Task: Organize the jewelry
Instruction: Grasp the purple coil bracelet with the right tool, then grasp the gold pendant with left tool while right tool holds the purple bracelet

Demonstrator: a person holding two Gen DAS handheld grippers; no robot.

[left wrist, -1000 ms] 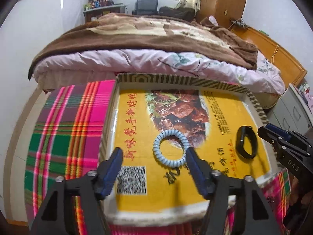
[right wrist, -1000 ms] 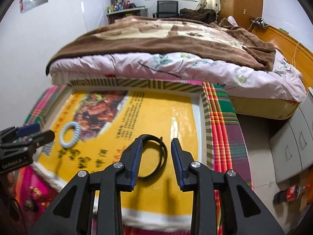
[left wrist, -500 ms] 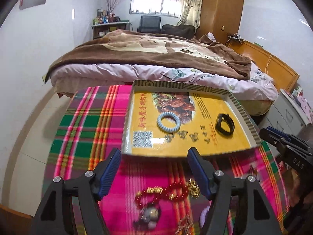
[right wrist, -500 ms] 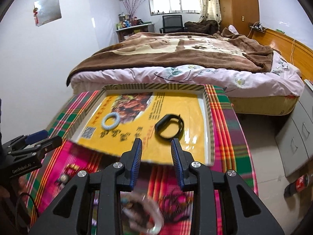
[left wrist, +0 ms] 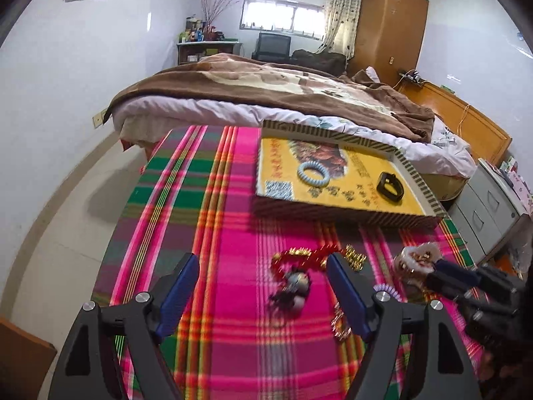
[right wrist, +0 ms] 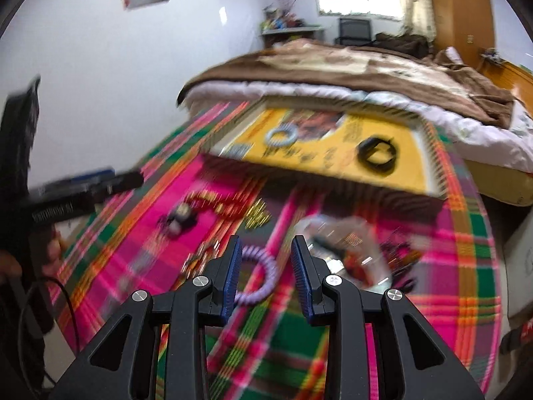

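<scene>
Left claw (left wrist: 263, 288) just widened, nothing gripped; right claw (right wrist: 265, 268) part open, empty, above purple coiled hair-tie (right wrist: 263, 275) on desk (left wrist: 206, 206).

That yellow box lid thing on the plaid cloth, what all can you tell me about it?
The shallow tray looks like a cardboard box lid: striped rim, yellow printed floor with a photo of a meat dish, a QR code and Chinese writing. It lies flat on the plaid cloth at the edge nearest the bed. Inside rest a pale blue coiled ring and, apart from it, a black band. No gripper touches it.
</scene>
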